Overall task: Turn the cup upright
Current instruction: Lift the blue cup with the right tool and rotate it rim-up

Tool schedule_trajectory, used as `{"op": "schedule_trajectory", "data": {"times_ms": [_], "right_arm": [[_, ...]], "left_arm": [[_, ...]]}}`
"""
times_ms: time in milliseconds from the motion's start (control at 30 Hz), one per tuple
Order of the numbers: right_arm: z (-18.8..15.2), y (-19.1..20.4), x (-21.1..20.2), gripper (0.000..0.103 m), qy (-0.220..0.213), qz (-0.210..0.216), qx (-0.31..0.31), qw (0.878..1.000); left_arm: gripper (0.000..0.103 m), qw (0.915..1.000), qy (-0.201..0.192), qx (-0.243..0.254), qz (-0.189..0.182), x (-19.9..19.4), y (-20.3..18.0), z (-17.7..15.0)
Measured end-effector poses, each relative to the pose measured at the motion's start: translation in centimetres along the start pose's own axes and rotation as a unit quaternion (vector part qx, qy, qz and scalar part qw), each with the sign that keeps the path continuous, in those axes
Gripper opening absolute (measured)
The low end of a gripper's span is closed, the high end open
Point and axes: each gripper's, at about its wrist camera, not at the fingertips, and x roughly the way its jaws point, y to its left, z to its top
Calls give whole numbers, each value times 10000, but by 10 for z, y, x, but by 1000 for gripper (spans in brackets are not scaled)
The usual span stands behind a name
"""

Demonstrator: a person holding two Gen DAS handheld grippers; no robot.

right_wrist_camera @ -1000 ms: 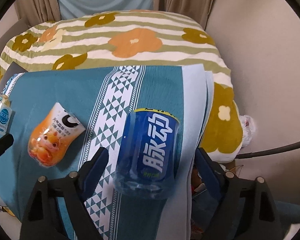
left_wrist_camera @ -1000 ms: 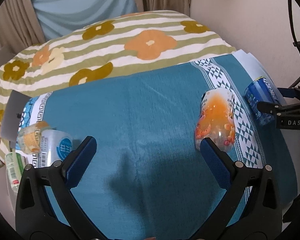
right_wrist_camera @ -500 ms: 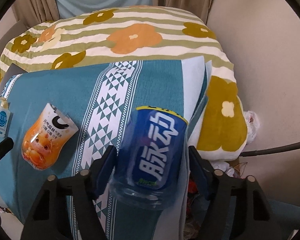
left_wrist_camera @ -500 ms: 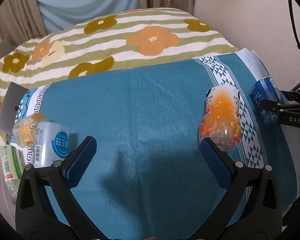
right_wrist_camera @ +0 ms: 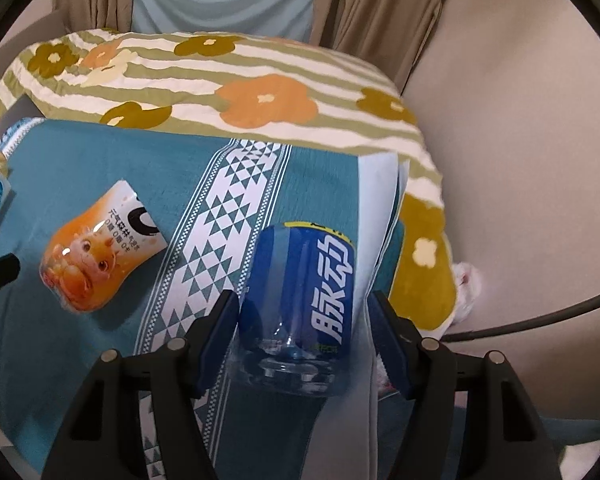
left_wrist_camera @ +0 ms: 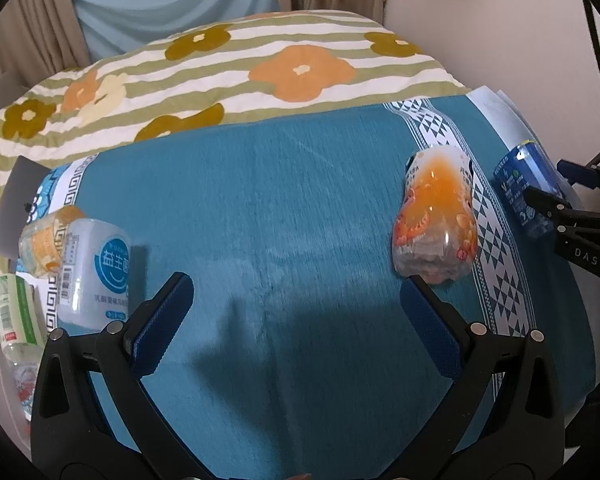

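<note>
A blue cup (right_wrist_camera: 300,300) with white characters lies on its side on the teal cloth (right_wrist_camera: 172,184), its clear base toward me. My right gripper (right_wrist_camera: 304,336) has closed in around it, the left pad touching its side and the right pad a small gap away. The blue cup also shows in the left wrist view (left_wrist_camera: 530,194), at the far right. An orange cup (left_wrist_camera: 438,216) lies on its side near my left gripper's right finger; it also shows in the right wrist view (right_wrist_camera: 100,248). My left gripper (left_wrist_camera: 296,320) is open and empty above the cloth.
A white and blue cup (left_wrist_camera: 96,272) and other bottles (left_wrist_camera: 14,320) lie at the cloth's left edge. A flowered striped quilt (left_wrist_camera: 240,68) lies behind. A wall (right_wrist_camera: 520,120) and a black cable (right_wrist_camera: 540,320) are to the right. The bed's edge drops off beside the blue cup.
My right gripper has moved forward around the blue cup and its jaws have narrowed onto it. My left gripper has drifted slightly; the orange cup sits a little further right in its view.
</note>
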Motion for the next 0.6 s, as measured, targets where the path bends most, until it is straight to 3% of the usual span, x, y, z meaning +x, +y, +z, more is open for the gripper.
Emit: {"op": "schedule_trajectory", "data": {"times_ms": [200,600], "right_arm": [[0,8,-10,62,-305,-323,-280,9986],[0,-5,19,61,416,791,393,9952]], "left_arm": [[103,10000,44,37,-20,0,-4,-4],[103,10000,51,11,21,-2,-2,-7]]}}
